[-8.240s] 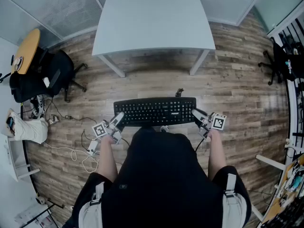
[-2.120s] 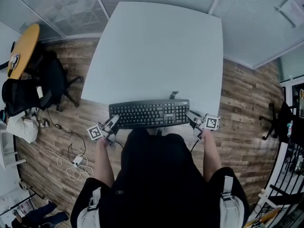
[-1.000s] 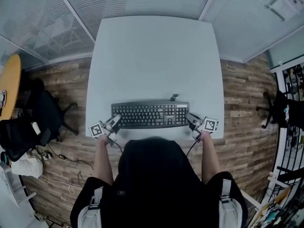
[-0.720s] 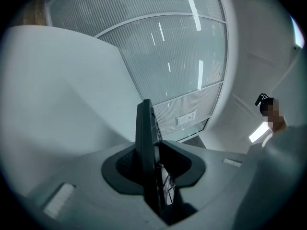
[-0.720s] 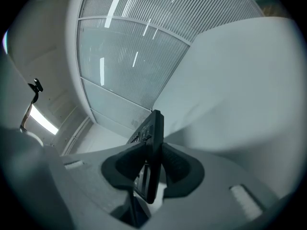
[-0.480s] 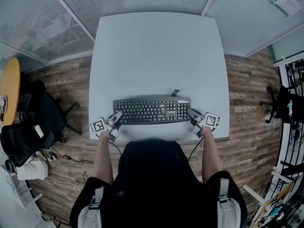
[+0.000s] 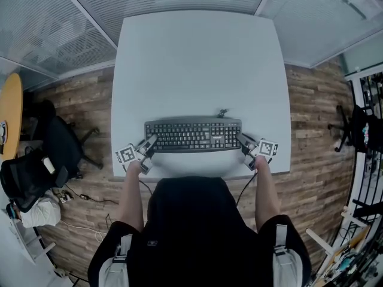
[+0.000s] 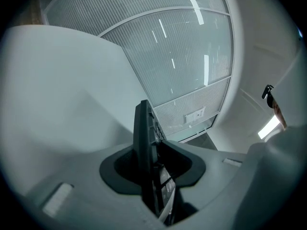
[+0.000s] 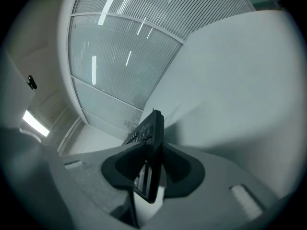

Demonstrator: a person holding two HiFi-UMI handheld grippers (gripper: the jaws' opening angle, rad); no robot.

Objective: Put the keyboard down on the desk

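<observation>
One black keyboard (image 7: 192,134), long and rectangular with rows of keys, is over the near part of the one desk (image 7: 197,58), a smooth pale square top. If it touches the top, I cannot tell. Two grippers hold it: the left gripper (image 7: 149,142) is clamped on its left end, the right gripper (image 7: 242,140) on its right end. The floor (image 7: 311,112) is of brown wood planks.

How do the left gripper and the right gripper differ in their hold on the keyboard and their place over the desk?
The left gripper is shut on the left end of the keyboard, by the letter keys; the right gripper on its right end, by the number pad. The left gripper sits nearer a side edge of the desk than the right gripper. Both point inward.
</observation>
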